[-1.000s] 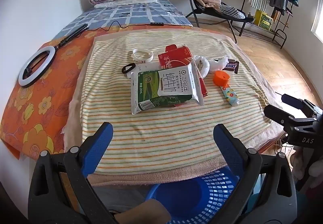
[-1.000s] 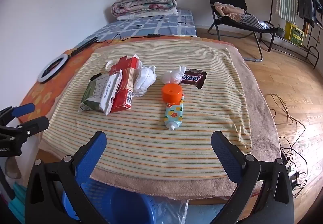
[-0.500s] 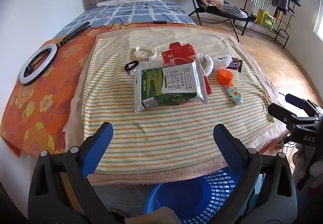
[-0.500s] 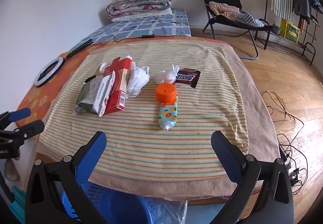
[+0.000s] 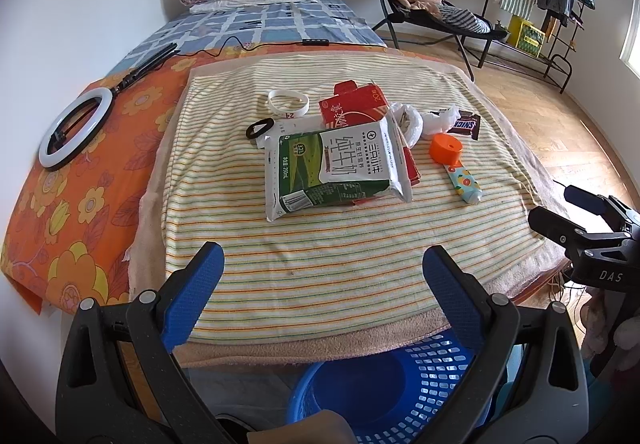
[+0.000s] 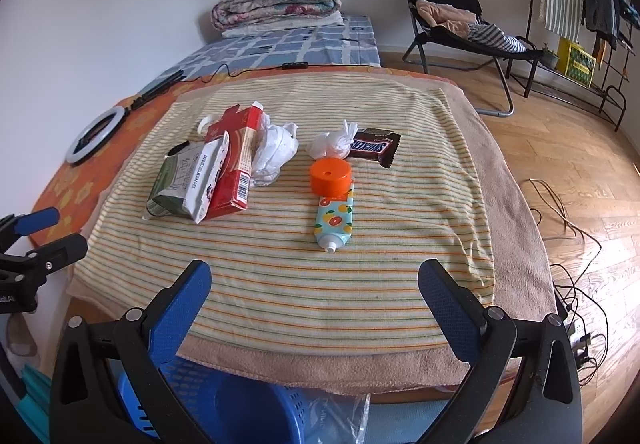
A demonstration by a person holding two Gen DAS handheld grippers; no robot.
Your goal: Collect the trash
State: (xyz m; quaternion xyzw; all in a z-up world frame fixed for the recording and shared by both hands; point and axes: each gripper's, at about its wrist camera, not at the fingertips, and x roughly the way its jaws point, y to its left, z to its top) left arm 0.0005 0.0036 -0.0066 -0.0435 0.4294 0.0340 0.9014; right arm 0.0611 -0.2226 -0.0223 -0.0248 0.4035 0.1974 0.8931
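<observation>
Left wrist view: left tongs [image 5: 323, 269] are hanging released, blue pads wide apart w/ nothing btwn them, over the near edge of the striped towel [image 5: 320, 244] covering the worktop. A blue basket [image 5: 384, 384] is sitting below that edge, just under the tongs. Trash is lying mid-towel: a green-white milk carton [image 5: 332, 168] is resting flat, partly on top of a red box [image 5: 354, 106]. Just right of those a crumpled white bag [image 5: 409, 119] is lying, then a white wad [image 5: 440, 118] touching a Snickers wrapper [image 5: 464, 124]. An orange cap [image 5: 445, 148] is sitting at the top of a fruit-print tube [image 5: 464, 184]. Behind the carton a white wristband [image 5: 289, 102] and a black ring [image 5: 260, 129] are lying. A ring light [image 5: 74, 132] is resting on the orange floral sheet at left. Right tongs [image 5: 560, 210] are showing at the right edge, pads parted.

Right wrist view: right tongs [image 6: 314, 284] are hovering released, empty, above the towel's [image 6: 320, 276] near edge; basket [image 6: 224, 408] is below, w/ clear plastic beside it. Tube [image 6: 335, 220] is lying nearest, nozzle toward the camera, cap [image 6: 331, 176] at its far end. Wrapper [image 6: 374, 151] and wad [image 6: 332, 144] are touching behind it. Carton [image 6: 184, 184] is leaning on the box [image 6: 236, 168], bag [image 6: 276, 152] just right. Left tongs [image 6: 42, 232] are showing at far left, pads apart.
</observation>
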